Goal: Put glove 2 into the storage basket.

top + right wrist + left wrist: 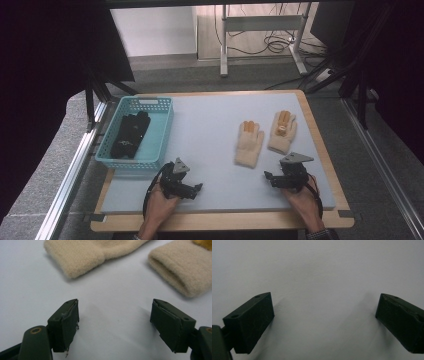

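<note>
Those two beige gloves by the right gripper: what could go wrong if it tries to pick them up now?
1. The gloves lie close side by side, so the open right gripper might catch both cuffs at once.
2. The knit is soft and floppy, so a pinch at the cuff may let the glove sag or slip out.
3. The basket already holds a black glove and sits across the table, a long carry for a drooping glove.

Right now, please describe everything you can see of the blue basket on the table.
The blue basket is a rectangular tray that looks like turquoise plastic, with perforated lattice walls and a solid rim. It stands upright at the left edge of the grey mat, its long side running away from the person. Inside lies a pair of black gloves, flat on the bottom. The left gripper is near its front corner, apart from it.
</note>
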